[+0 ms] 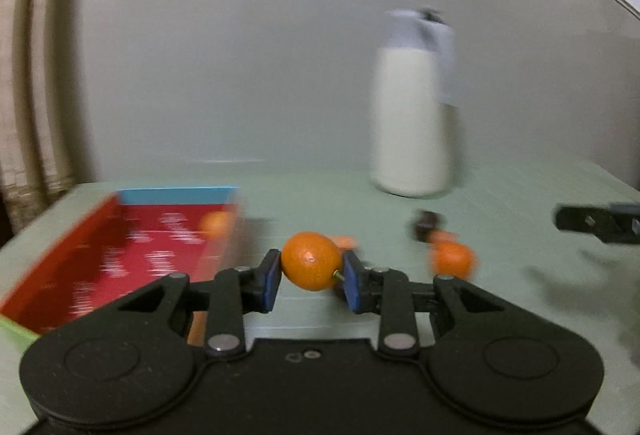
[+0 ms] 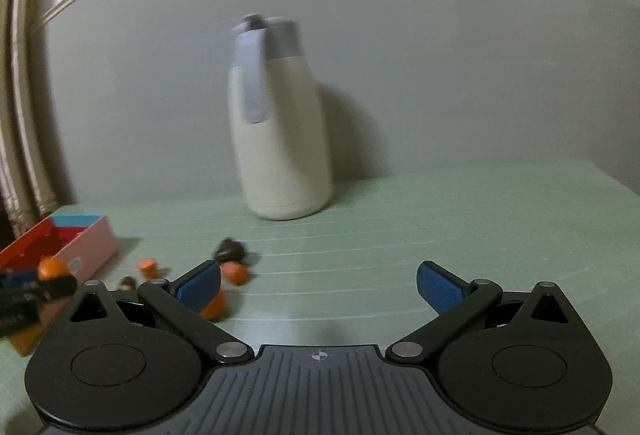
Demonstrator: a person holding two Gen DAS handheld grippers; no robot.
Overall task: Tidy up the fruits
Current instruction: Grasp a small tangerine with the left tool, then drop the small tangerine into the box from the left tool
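My left gripper (image 1: 311, 277) is shut on a small orange fruit (image 1: 312, 261), which is pinched between its blue pads (image 1: 271, 281) and held above the table. The fruit's stem end points to the right pad. Just left of it lies a red box (image 1: 100, 255) with a blue far wall and one orange fruit (image 1: 216, 225) inside. More orange fruits (image 1: 452, 259) lie on the table to the right. In the right wrist view my right gripper (image 2: 318, 287) stands open over bare green table with nothing between its fingers. Loose orange fruits (image 2: 234, 273) lie ahead of its left finger.
A tall white jug (image 2: 280, 139) with a grey lid stands at the back by the wall. A small dark object (image 2: 230, 251) lies among the loose fruits. The green table (image 2: 440, 219) stretches to the right. A curtain (image 1: 28, 75) hangs at the left.
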